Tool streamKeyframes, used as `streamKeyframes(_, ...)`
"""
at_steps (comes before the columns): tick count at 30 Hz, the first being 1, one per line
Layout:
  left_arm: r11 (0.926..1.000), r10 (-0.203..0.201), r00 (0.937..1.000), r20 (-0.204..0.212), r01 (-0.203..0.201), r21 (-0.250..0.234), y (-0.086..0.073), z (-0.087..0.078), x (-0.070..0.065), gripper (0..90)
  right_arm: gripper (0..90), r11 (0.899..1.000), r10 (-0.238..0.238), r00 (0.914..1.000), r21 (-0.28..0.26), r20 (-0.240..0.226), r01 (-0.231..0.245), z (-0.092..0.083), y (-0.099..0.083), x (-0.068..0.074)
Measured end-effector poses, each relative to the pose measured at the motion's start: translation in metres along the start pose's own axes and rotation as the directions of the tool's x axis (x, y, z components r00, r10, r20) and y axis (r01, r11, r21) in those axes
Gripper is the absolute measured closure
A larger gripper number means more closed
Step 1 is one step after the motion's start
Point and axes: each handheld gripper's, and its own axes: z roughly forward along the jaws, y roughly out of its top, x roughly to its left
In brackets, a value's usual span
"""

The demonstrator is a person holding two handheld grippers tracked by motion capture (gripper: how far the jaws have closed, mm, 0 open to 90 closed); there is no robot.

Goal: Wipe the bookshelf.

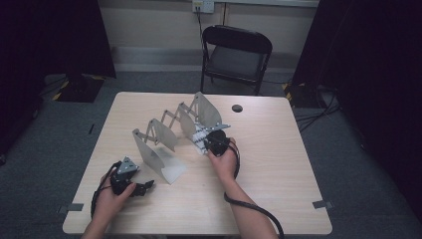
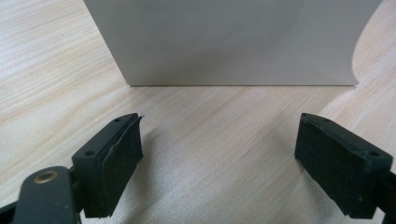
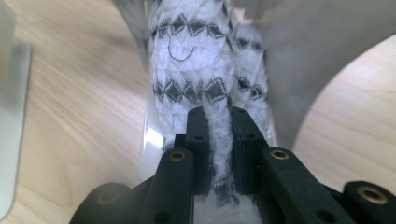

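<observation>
— Here, at the wooden surface (image 1: 278, 164), what does the right tool (image 1: 213, 144) have hold of?

— Its jaws are clamped together on a fold of white knitted cloth with black zigzag bands (image 3: 201, 79). The cloth lies on the base of the expanding metal rack (image 1: 174, 129), between two of its upright plates, toward the rack's far end.

— And the left tool (image 2: 219, 144)?

— Its jaws stand wide apart, with nothing between them. It rests low by the near left edge and faces the broad side of the rack's nearest plate (image 2: 233, 42), a little short of it.

— Which relation matters for the next move?

— The rack's long axis runs on a slant from near left to far right. The cloth sits in a slot across that axis, straight ahead of the right tool, so the right hand (image 1: 225, 162) is by far the nearer. Any draw or push probably has to run along the slot, between the plates.

— Room to work?

— Plenty of bare wood lies to the right and toward the near edge. The plates crowd the cloth on both sides, and the left tool may be placed to steady the rack.
</observation>
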Motion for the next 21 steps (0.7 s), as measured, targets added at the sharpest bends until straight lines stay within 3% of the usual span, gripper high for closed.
streamKeyframes(6,1.0000,0.000,1.0000,0.000,0.000,0.000,0.000,0.000,0.000,14.5,80.1,0.994,0.003,0.9999,-0.105,0.012,-0.001,-0.031,0.021,-0.004)
streamKeyframes(9,1.0000,0.000,1.0000,0.000,0.000,0.000,0.000,0.000,0.000,14.6,80.1,0.985,0.008,0.9999,-0.175,0.014,-0.005,-0.049,0.038,-0.004)
streamKeyframes(11,1.0000,0.000,1.0000,0.000,0.000,0.000,0.000,0.000,0.000,14.5,80.1,0.973,0.007,0.9997,-0.232,0.022,-0.002,-0.060,0.051,-0.003)
streamKeyframes(13,1.0000,0.002,1.0000,-0.001,-0.002,0.000,0.000,0.000,0.000,14.6,80.1,0.968,-0.004,0.9994,-0.251,0.033,0.013,-0.064,0.061,-0.001)
streamKeyframes(17,1.0000,0.002,1.0000,-0.001,-0.002,0.000,0.000,0.000,0.000,14.6,80.0,0.970,-0.035,0.9981,-0.238,0.050,0.046,-0.055,0.070,0.004)
streamKeyframes(21,1.0000,0.005,1.0000,-0.005,-0.005,0.000,0.000,0.000,0.000,14.6,80.0,0.981,-0.049,0.9976,-0.184,0.050,0.057,-0.034,0.063,0.007)
